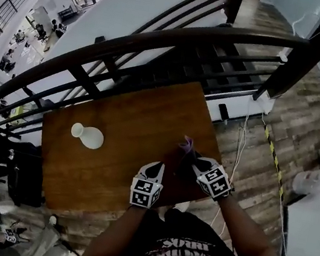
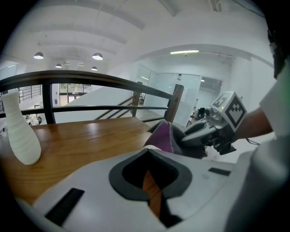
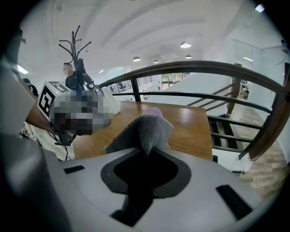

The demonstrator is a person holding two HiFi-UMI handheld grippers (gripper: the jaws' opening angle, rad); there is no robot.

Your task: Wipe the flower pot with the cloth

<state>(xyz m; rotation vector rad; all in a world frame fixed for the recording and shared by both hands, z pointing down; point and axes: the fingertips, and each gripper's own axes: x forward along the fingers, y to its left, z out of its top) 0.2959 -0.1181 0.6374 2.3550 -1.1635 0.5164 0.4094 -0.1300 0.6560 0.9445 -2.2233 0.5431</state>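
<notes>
The wooden tabletop [image 1: 130, 125] is bare apart from the task's things, so there is room to work in the open. The white flower pot [image 1: 89, 137] stands toward its left side, near the far edge and well apart from both tools; in the left gripper view it appears upright, narrow at the neck and wider at the belly, with a ribbed surface. Wiping has not yet begun; the step in hand is to bring the cloth to the pot. The grey and purple cloth [image 1: 187, 144] is pinched in the right tongs [image 1: 193, 156], a loose bunch sticking out past the tips. That bunch, not the hard tips, should meet the pot, and the strokes would likely go best along the ribs. The left tongs [image 1: 154, 167] are nearly together, with only a sliver of tabletop showing between them and nothing held. A light, tall pot probably tips or slides under a sideways push, so these would have to spread and steady the neck before the cloth presses on.
</notes>
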